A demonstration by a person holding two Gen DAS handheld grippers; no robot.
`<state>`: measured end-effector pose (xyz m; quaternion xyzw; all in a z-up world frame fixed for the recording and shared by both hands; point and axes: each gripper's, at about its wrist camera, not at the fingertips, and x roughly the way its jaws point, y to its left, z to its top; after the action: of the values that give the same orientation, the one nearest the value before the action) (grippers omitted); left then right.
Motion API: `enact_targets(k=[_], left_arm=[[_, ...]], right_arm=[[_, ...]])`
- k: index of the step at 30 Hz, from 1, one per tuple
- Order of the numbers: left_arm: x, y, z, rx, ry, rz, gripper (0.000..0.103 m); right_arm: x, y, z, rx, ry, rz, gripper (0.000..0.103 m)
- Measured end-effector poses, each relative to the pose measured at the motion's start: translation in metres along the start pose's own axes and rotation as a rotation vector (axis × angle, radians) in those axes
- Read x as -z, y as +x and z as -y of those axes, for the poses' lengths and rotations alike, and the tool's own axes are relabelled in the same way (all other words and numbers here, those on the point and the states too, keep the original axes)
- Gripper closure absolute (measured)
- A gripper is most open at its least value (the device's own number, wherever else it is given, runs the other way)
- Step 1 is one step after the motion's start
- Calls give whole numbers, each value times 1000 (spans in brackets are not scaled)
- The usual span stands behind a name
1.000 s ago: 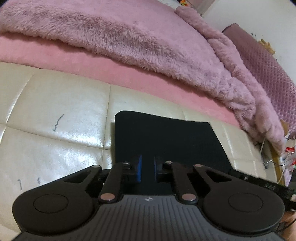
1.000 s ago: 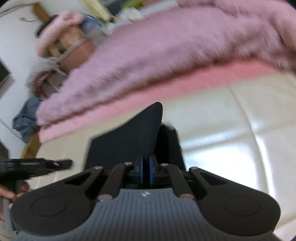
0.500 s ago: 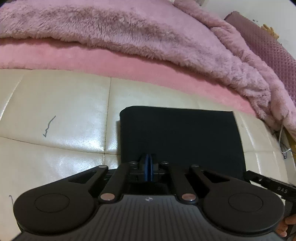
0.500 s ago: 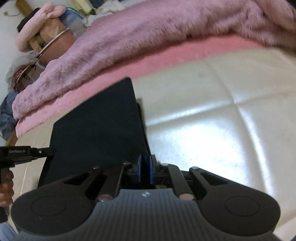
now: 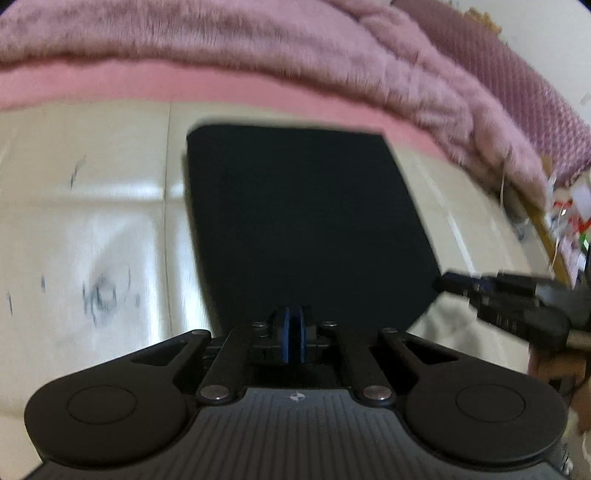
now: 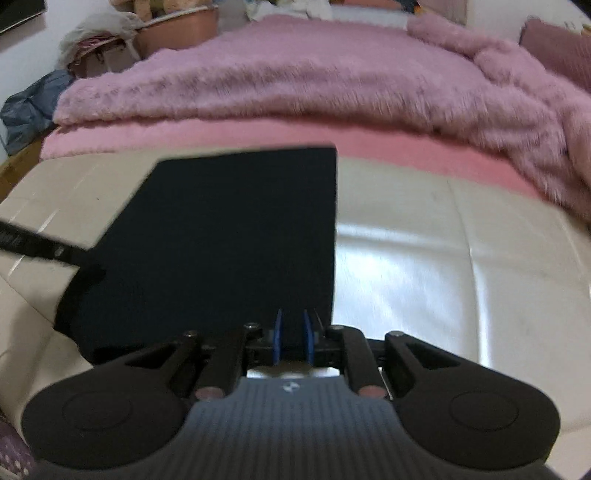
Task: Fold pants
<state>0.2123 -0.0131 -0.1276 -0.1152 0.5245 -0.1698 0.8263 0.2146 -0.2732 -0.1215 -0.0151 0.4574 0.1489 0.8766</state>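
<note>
The black pants (image 5: 303, 221) lie folded into a flat rectangle on the cream leather cushion (image 5: 92, 229). My left gripper (image 5: 293, 332) is at their near edge, its blue pads pressed together on the fabric. In the right wrist view its fingers (image 6: 74, 256) meet the pants (image 6: 240, 240) at the near left corner, where the cloth curls up slightly. My right gripper (image 6: 293, 338) is at the near right corner. Its jaws are opening, and dark fabric shows in the gap between the pads without being pressed. The left wrist view shows the right gripper (image 5: 443, 284) beside that corner.
A fluffy pink blanket (image 6: 314, 85) lies over a pink sheet (image 5: 184, 85) just beyond the pants. Pen marks (image 5: 99, 295) stain the leather on the left. A purple cushion (image 5: 535, 85) is at the far right. A blue bag (image 6: 29, 107) and a basin (image 6: 177, 29) stand at the far left.
The left gripper closed on the near edge of the pants. The right gripper laid its lifted flap down flat and its pads have parted. Both views have swung and now blur.
</note>
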Motion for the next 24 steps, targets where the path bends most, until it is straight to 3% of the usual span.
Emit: enact_targets(k=[5,11,14,16,19,21,24], left_arm=[[15,14,-7,-31,0,-40,99],[9,0,-8,-9,-5,-39,98],[6,-14,-12,8,0,9,81],[-1,-16,-15,-37,8,30,76],[-12,-14,-24,-101,-11,58,59],[-20,-13,-29,-104,-24,83,46],[-31,-9,-34,-122,-36,96,40]], right_arm=[[19,15,14,5,59,-55,80],[21,18,13,16,35,-75,82],[16,5,24,4,72,-64,72],[9,-7,31,-17,104,-39,61],[-4,-17,41,-65,153,-6,53],[-14,-19,47,-97,194,13,41],[-31,-11,55,-165,270,26,35]])
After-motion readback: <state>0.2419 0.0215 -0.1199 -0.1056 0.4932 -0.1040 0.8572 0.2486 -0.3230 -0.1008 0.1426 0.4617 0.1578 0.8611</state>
